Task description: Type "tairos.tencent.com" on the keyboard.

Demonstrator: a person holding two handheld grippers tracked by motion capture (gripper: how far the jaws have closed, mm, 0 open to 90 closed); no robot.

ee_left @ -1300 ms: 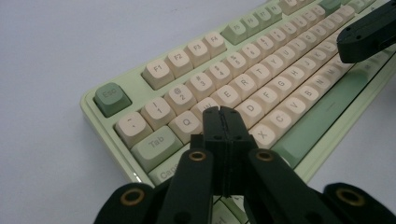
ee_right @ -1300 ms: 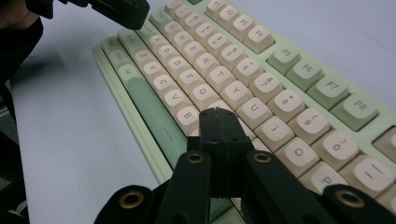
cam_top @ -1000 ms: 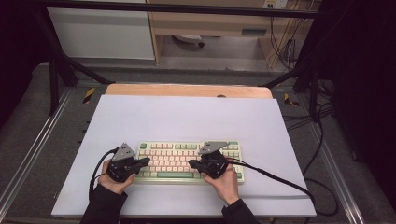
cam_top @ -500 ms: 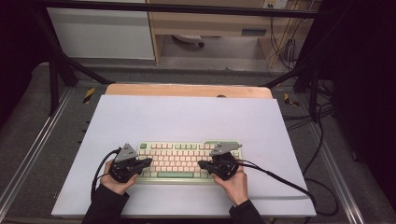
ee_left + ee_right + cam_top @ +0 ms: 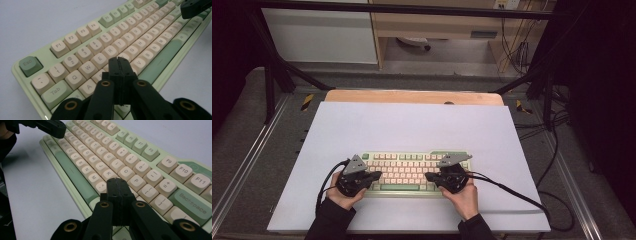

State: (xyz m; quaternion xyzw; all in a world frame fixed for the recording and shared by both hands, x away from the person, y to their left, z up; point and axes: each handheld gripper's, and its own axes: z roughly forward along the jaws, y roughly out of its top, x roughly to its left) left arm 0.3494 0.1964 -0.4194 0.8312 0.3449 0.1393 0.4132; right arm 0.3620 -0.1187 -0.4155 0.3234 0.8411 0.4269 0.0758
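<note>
A pale green keyboard [image 5: 412,169] with cream keys lies near the front of the table. My left gripper [image 5: 378,175] is at its left end with the jaws pointing right, shut with nothing between them. In the left gripper view its tip [image 5: 119,60] hovers over the left home-row keys of the keyboard [image 5: 100,42]. My right gripper [image 5: 427,176] is toward the keyboard's right end, jaws pointing left, shut and empty. In the right gripper view its tip [image 5: 117,181] sits over the keys right of L on the keyboard [image 5: 120,157]. Whether either tip touches a key I cannot tell.
A white sheet [image 5: 412,125] covers the table, with a wooden strip [image 5: 412,96] along the back edge. The right gripper's cable [image 5: 512,192] trails off to the right. Metal rails [image 5: 242,170] and black frame poles flank the table.
The right gripper has shifted slightly to the right along the keyboard. The left gripper has stayed about where it was. Both stay shut.
</note>
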